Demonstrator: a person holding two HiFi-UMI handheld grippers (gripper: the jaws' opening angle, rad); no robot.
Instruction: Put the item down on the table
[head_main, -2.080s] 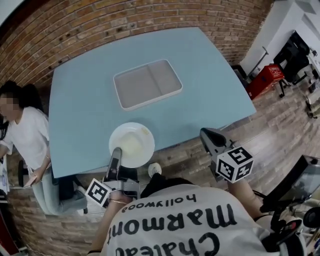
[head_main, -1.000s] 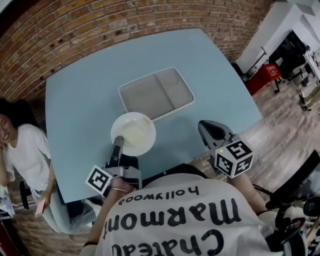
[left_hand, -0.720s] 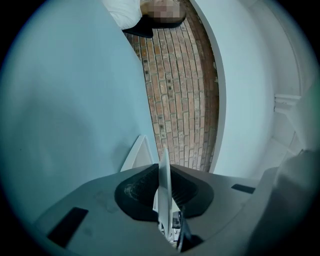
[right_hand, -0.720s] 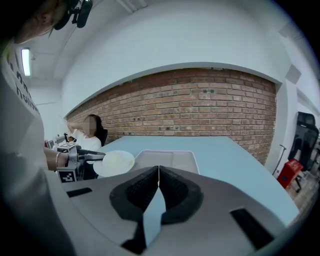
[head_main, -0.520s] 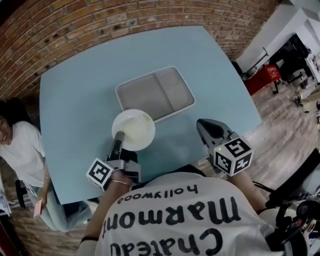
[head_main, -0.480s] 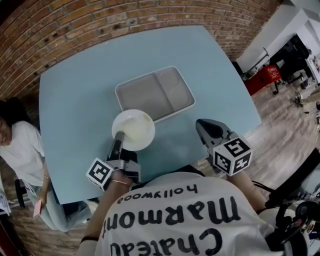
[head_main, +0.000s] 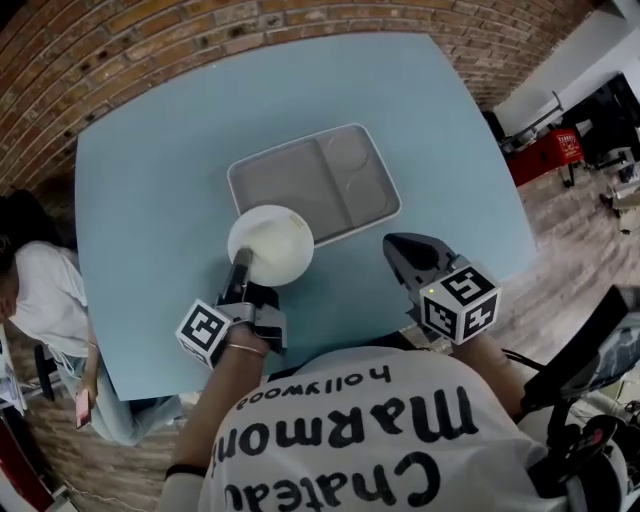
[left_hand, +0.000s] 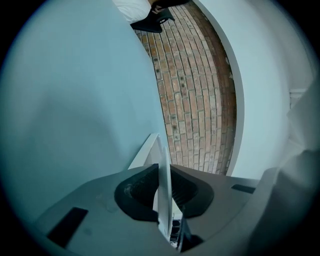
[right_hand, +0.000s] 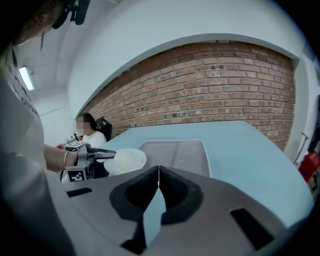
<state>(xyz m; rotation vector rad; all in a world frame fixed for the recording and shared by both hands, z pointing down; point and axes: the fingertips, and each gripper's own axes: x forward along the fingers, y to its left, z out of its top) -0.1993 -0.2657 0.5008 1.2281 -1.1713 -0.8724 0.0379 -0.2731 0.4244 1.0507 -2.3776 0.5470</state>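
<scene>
Evidently the task is unfinished: the round white plate (head_main: 270, 243) has not yet been released. The left gripper (head_main: 242, 263) is clamped on the plate's near rim. In the left gripper view the two jaws press on a thin white edge, seen end-on between them (left_hand: 163, 170). From the right gripper view the plate (right_hand: 129, 160) appears level and raised a little above the light blue table (head_main: 150, 180). Whether any part of it touches the surface cannot be told. What remains, by this reading, is to lower the plate, let its base rest flat, and part the jaws.

The right gripper (head_main: 397, 247) hovers over the table's near edge, towards the near right corner. Its jaws are together with nothing between them (right_hand: 158, 172), so it takes no part in the hold.

Surroundings:
- A grey rectangular tray with a white rim and two compartments (head_main: 330, 190) lies at the middle of the table. In the head view the plate overlaps its near left corner. A plate set straight down here could land partly on that rim and sit tilted.
- Bare table lies to the left of the plate and towards the near edge.
- A seated person in a white top (head_main: 45, 290) is beyond the table's left edge, well apart from the plate.
- A brick wall (right_hand: 210, 85) stands behind the far edge.
</scene>
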